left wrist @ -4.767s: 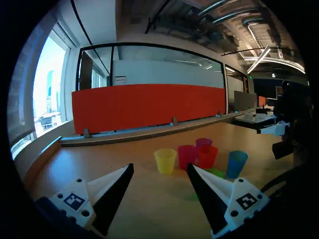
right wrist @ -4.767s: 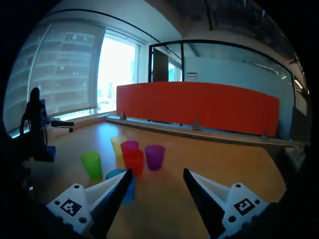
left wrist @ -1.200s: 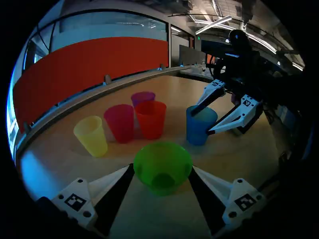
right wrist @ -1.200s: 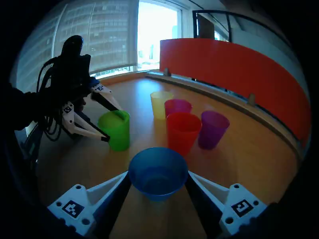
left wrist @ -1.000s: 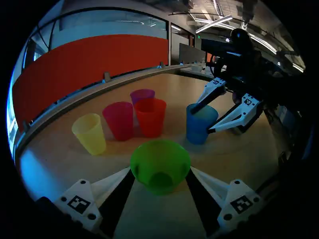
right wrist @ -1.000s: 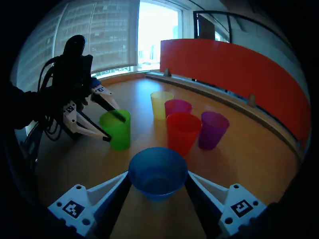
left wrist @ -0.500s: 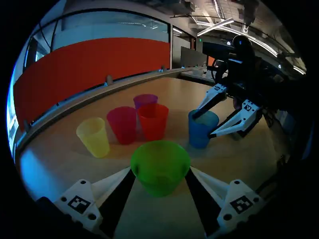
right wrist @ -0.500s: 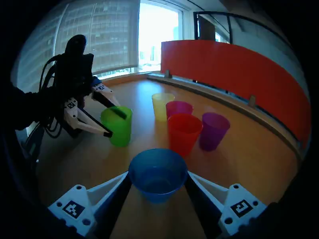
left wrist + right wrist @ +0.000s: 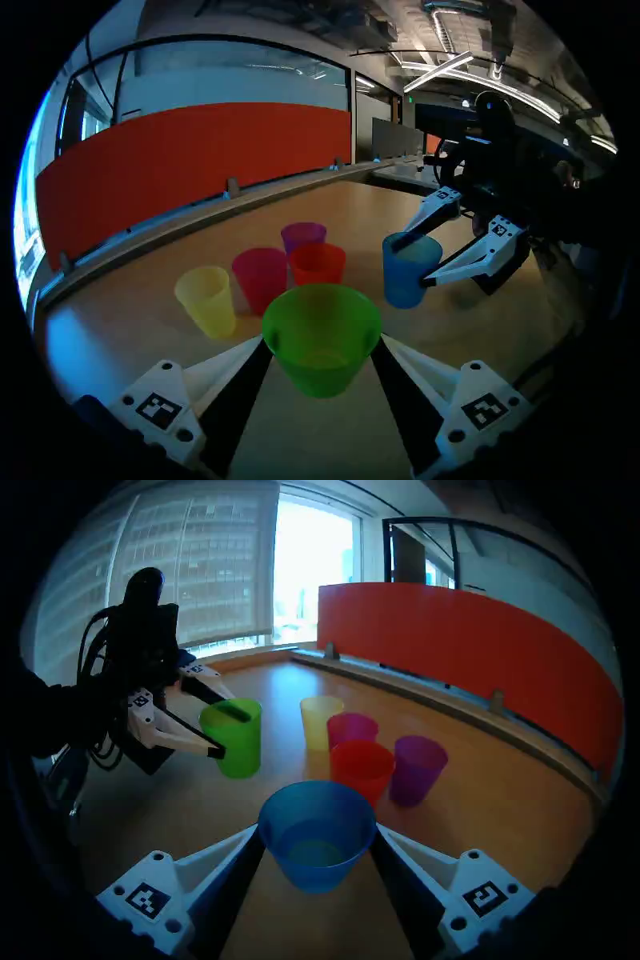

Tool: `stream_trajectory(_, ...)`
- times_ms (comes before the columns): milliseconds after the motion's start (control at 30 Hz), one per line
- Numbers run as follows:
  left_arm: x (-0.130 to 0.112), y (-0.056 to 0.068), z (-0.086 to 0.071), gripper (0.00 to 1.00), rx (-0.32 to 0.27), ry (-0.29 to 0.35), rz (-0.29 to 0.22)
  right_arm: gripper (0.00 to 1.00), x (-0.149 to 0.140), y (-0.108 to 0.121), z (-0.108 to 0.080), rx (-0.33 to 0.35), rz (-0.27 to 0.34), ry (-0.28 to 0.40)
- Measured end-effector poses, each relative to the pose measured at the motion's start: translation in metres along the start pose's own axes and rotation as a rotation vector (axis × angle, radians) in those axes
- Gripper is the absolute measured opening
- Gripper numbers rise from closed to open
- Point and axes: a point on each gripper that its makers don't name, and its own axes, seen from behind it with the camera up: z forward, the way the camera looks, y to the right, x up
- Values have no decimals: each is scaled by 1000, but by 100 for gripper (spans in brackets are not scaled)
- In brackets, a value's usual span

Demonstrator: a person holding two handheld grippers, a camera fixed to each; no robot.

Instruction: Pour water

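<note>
We can read no words, numbers or brand names. Black-and-white square markers point(image 9: 156, 409) sit at either side of the jaws on the left gripper point(image 9: 320, 342) and on the right gripper point(image 9: 318, 828). They show block patterns, not letters.

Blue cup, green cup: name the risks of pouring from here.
The blue cup tapers, held only by the right tool at its sides: tilting may let it slip. The green cup in the left tool is held apart from it, so a stream could miss onto the table or the red cup nearby.
</note>
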Motion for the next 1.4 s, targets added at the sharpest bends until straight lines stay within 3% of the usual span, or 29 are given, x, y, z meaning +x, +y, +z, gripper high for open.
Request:
stream_trajectory(467, 36, -9, -23, 85, 72, 125, -25, 91, 41, -3, -11, -31, 5, 109)
stream_trajectory(900, 62, -5, -41, 85, 90, 228, -47, 91, 73, -9, -18, -44, -5, 196)
stream_trajectory(1400, 84, -9, -58, 85, 127, 315, -68, 91, 105, -17, -20, -40, -10, 282)
